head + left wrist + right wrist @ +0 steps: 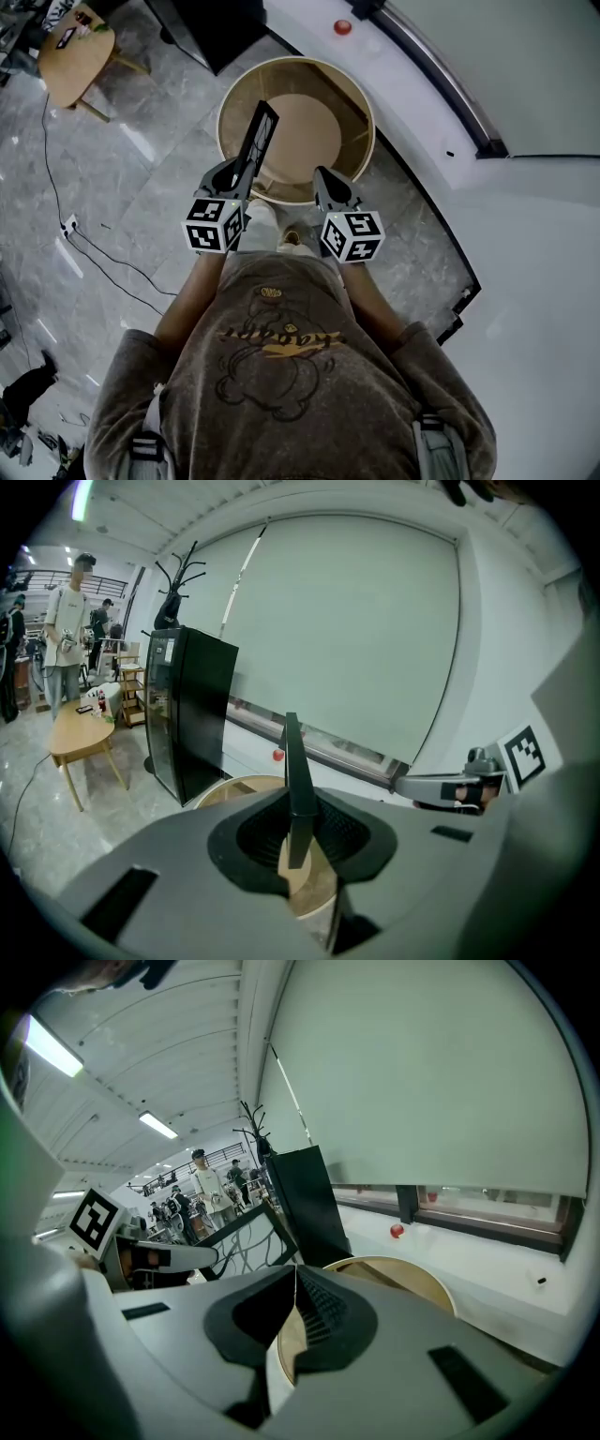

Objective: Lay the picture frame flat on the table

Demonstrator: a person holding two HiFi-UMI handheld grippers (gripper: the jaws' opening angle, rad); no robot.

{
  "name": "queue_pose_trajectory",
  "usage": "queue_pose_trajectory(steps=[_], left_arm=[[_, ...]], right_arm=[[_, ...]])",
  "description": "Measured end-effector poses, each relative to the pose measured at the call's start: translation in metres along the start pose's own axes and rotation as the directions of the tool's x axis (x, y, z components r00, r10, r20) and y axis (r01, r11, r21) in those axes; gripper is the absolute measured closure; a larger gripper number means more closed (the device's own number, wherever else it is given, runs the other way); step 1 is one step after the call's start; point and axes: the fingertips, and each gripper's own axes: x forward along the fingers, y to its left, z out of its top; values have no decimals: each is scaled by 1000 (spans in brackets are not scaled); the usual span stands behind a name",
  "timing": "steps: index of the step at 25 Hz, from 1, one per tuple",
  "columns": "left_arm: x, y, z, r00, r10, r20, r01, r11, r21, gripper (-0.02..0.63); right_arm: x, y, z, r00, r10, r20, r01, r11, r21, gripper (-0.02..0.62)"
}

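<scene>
A black picture frame (260, 134) stands upright over the near left part of the round wooden table (360, 111). My left gripper (246, 174) is shut on the frame's lower edge. In the left gripper view the frame (298, 780) shows edge-on between the jaws, rising above them, with the table (236, 787) beyond. My right gripper (322, 177) hovers at the table's near rim, to the right of the frame, shut with nothing in it. In the right gripper view the jaw tips (296, 1270) meet, and the frame (242, 1235) with its line drawing shows to the left.
A black cabinet (217, 26) stands behind the table on the left. A white ledge (525, 244) curves along the right, with a red ball (343, 27) on it. A small wooden side table (77, 54) and a floor cable (56, 178) are at the left. People (67, 630) stand far off.
</scene>
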Motion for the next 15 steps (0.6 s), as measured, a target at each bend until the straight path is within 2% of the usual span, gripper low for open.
queue_pose_trajectory(steps=[15], left_arm=[[69, 36, -14, 997, -30, -78, 30, 1000, -2, 529]], right_arm=[[52, -48, -15, 995, -92, -31, 94, 994, 62, 575]])
